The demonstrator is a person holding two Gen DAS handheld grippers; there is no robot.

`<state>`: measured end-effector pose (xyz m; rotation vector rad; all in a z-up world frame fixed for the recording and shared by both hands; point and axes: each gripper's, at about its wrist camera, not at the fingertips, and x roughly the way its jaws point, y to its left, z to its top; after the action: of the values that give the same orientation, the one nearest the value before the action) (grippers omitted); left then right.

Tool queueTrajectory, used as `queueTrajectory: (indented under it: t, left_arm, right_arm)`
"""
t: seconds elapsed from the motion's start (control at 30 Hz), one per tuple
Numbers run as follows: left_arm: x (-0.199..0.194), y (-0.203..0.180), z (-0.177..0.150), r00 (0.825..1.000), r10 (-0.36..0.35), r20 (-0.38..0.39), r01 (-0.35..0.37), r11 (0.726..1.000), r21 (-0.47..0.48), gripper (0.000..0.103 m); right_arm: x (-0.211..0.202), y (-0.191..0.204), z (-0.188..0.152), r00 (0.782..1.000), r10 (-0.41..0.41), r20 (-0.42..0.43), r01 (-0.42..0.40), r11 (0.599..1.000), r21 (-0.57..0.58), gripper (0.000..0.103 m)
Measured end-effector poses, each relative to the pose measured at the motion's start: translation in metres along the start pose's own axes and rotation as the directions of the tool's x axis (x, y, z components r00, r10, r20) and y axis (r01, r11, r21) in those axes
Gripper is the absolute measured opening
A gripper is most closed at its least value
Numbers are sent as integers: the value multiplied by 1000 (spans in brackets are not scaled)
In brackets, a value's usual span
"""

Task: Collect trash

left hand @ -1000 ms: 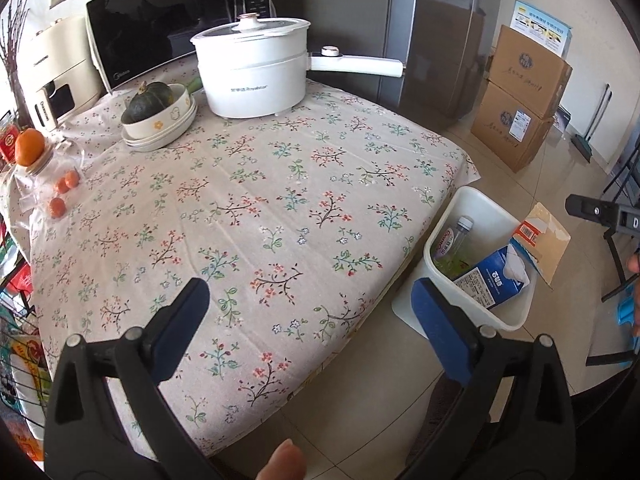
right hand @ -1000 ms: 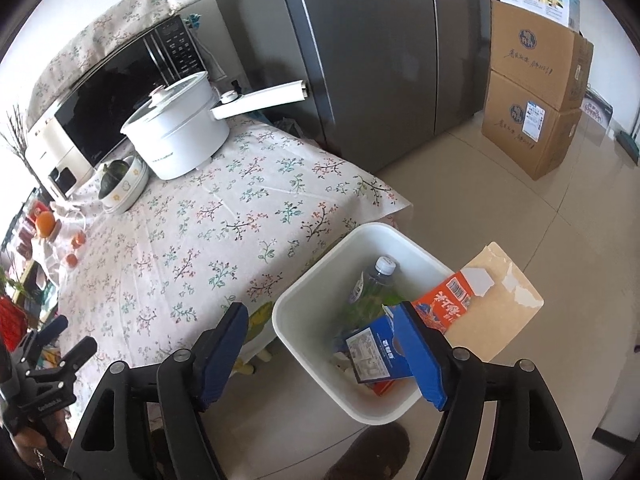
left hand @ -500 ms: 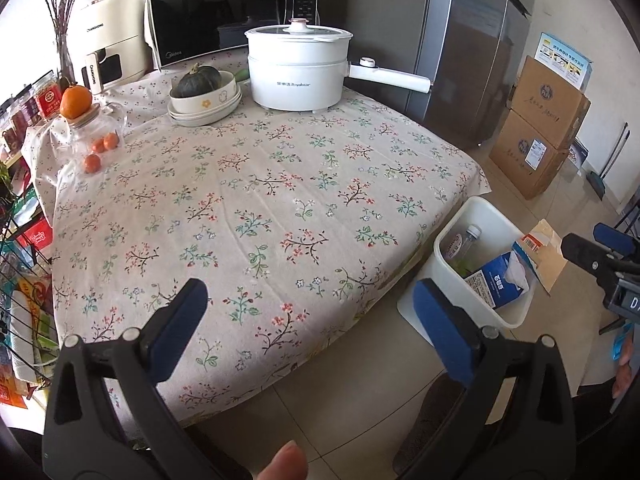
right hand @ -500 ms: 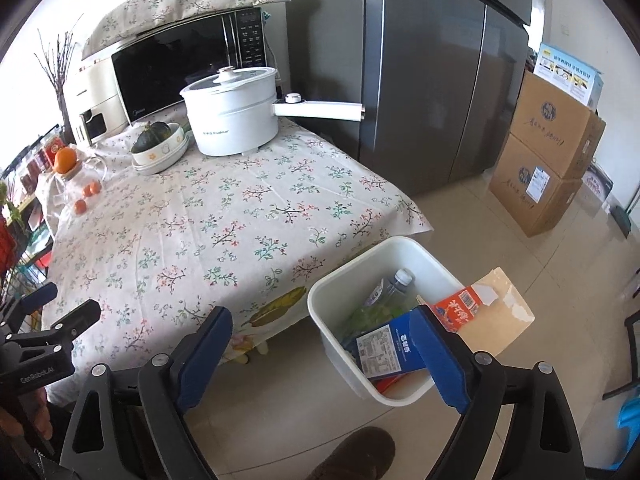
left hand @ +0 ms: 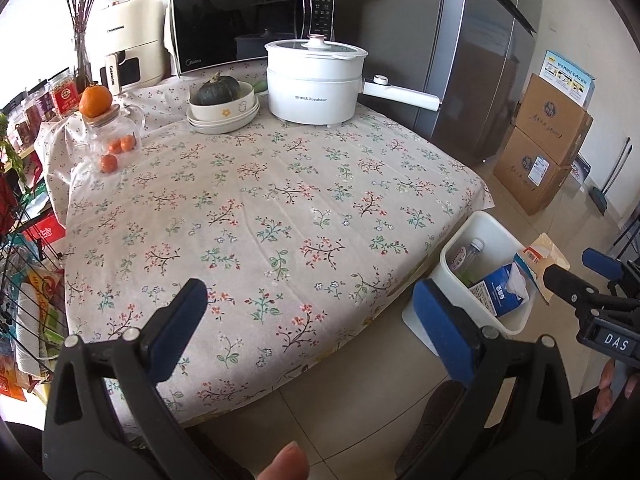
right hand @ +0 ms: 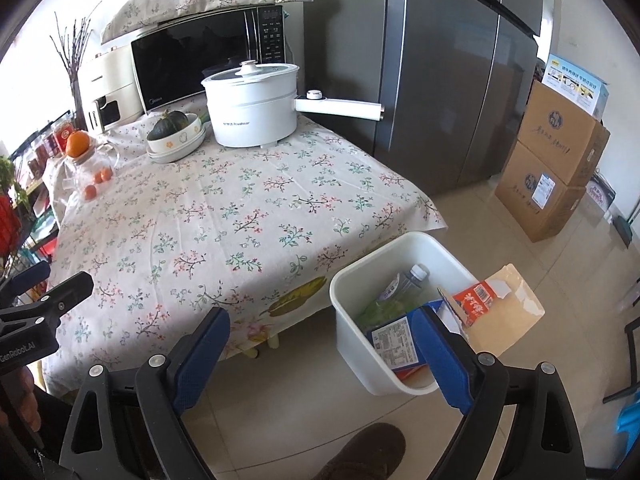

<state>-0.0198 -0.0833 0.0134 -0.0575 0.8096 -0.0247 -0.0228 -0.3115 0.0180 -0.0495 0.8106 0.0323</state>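
- Left gripper (left hand: pixel 310 316) and right gripper (right hand: pixel 320 346): jaws apart, empty.
- White bin (right hand: pixel 352 320), beside floral table (right hand: pixel 224 216): holds bottle (right hand: pixel 404 284), blue pack (right hand: pixel 394 342).
- Pot (left hand: pixel 312 82), on table: "Royalstar".

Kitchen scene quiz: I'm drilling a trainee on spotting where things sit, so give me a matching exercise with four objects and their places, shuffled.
Things:
1. plastic bottle
2. dark green squash
3. large orange
4. cardboard boxes

Places:
A. on the lid of the glass jar
B. stacked on the floor right of the fridge
C. inside the white bin
D. in the cream bowl beside the white pot

Pairs: 1-C, 2-D, 3-A, 4-B
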Motion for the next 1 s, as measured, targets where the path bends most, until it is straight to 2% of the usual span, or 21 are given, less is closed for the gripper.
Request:
queueTrajectory:
  t: [0.33, 1.0]
  left_arm:
    - [-7, 0, 0, 999, 24, 35, -24, 1000, -3, 102]
    - [-10, -4, 0, 999, 30, 43, -30, 1000, 9, 102]
  right_arm:
    - [-5, 8, 1, 1000, -2, 27, 2, 1000, -11, 94]
    - [-7, 9, 1, 999, -23, 49, 23, 1000, -4, 94]
